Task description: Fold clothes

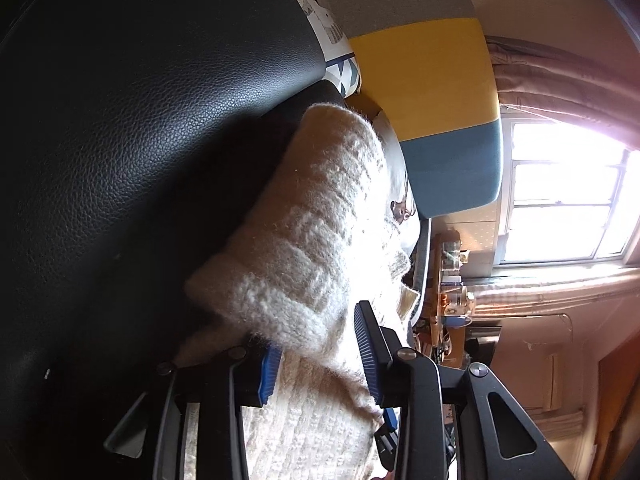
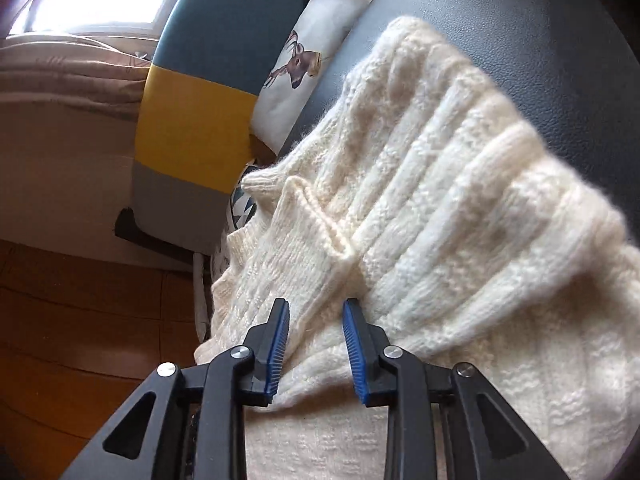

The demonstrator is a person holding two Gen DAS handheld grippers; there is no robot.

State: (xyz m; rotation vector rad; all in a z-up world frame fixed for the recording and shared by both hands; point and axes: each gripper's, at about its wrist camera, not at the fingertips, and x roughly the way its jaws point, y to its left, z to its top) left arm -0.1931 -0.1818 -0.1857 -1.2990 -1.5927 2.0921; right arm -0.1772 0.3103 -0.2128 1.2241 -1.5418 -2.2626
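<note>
A cream cable-knit sweater (image 1: 320,208) lies bunched on a black leather seat (image 1: 140,140). My left gripper (image 1: 320,356) is closed on a thick fold of it; a rolled ribbed edge drapes over the left blue pad. In the right wrist view the same sweater (image 2: 440,200) spreads across the leather seat (image 2: 520,20), with a ribbed hem running to the right. My right gripper (image 2: 316,340) pinches a raised ridge of knit between its blue pads. Fabric fills both gaps.
A yellow, teal and grey cushioned panel (image 2: 192,120) stands past the sweater, beside a white pillow with a deer print (image 2: 304,60). Wooden floor (image 2: 80,320) lies to the left below. A bright window (image 1: 568,192) with curtains is at the right.
</note>
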